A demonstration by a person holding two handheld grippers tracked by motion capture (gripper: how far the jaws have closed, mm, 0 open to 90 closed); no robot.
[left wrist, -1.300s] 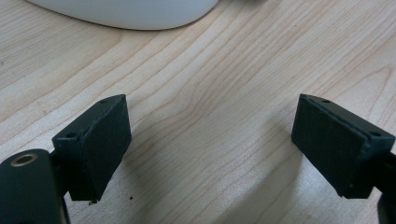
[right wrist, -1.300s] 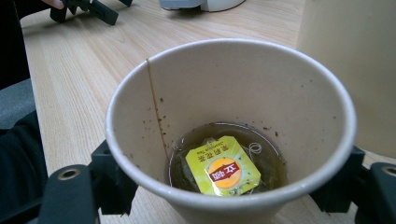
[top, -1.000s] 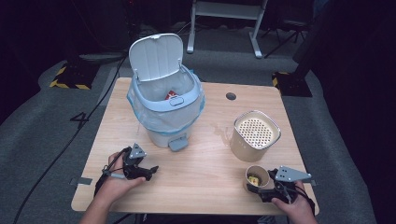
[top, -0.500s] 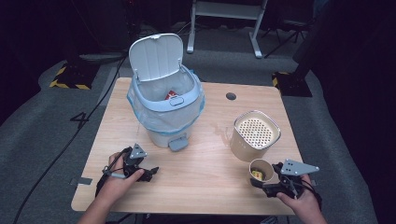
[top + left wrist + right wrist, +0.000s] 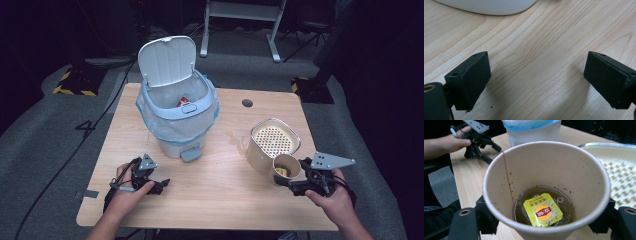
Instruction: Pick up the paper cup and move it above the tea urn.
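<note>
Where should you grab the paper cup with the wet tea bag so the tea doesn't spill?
Grab the paper cup by its round side wall, coming in level from the side, just as the right tool does now with one black pad on each side. The cup stands upright with tea and a yellow tea bag at the bottom, so squeeze gently: the thin wall probably dents easily.

I've got the bin (image 5: 179, 117) at the table's (image 5: 220, 200) back left. Right of the bin sits the strainer tub (image 5: 273, 142), and the paper cup (image 5: 285, 169) is just in front of that tub, tea bag (image 5: 542, 210) inside it.
</note>
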